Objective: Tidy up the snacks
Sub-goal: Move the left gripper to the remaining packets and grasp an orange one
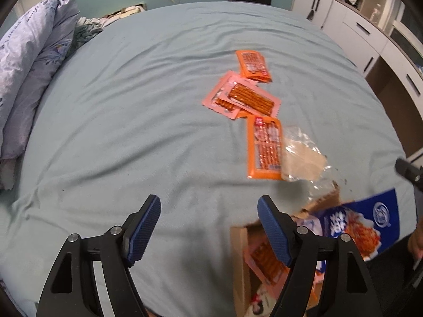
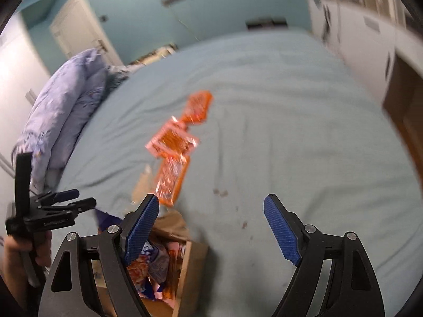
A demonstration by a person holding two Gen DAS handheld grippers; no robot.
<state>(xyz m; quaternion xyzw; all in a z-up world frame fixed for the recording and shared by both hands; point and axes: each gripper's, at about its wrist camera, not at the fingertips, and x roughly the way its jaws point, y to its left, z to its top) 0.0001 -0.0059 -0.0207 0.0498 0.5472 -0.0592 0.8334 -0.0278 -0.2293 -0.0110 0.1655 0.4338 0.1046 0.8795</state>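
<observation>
Your left claw point(image 1: 208, 228) stands wide with nothing between its pads, pointed steeply down over the bed sheet point(image 1: 132, 132). Your right claw point(image 2: 211, 228) is likewise wide and empty; its view is blurred, so read fine detail from the left wrist view.

A cardboard box point(image 1: 239, 259) sits at the near right of the left claw, partly behind its right finger. It already holds several packets, including a blue snack bag point(image 1: 370, 227) resting at its far right side.

Loose snacks remain on the bed, beyond the left claw and to its right:
- An orange sausage packet point(image 1: 264, 149), the nearest, with its long axis running near to far.
- A clear bag point(image 1: 301, 158) touching that packet's right edge.
- Pink packets of sticks point(image 1: 243, 97), overlapping, further off.
- A second orange packet point(image 1: 253, 64), farthest.

In the right wrist view the nearest orange packet point(image 2: 171, 179) lies just beyond the left fingertip of the right claw. It appears closer to the right claw; judge this the likelier hand for the next pick. Approach across the packet's short side.
</observation>
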